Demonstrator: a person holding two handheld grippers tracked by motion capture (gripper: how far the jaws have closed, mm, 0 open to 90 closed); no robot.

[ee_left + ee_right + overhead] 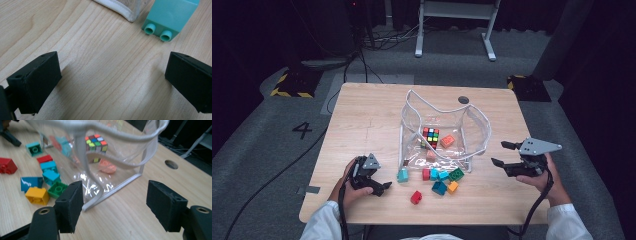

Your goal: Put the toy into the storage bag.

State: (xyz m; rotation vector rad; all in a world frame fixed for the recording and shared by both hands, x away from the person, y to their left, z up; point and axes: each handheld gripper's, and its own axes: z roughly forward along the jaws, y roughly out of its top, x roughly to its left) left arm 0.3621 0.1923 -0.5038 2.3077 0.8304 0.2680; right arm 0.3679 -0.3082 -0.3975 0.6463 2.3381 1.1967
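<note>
A: Item one — the clear bag (444,132): see-through plastic with white piping, mouth gaping. We count a colour cube (430,136) and an orange brick (447,141) inside.

B: We place it mid-table, bricks just in front: a teal brick (402,175) at the bag's near left corner, a red brick (416,197) nearest us.

A: Surface — a pale wooden table (362,120) on grey carpet, dark curtains behind, a white frame (456,20) beyond.

B: The bag's mouth faces up; its long axis we cannot tell.

A: Our left gripper (382,187) is released, jaws apart over bare wood near the teal brick. Our right gripper (504,154) is likewise released, jaws wide, just right of the bag.
</note>
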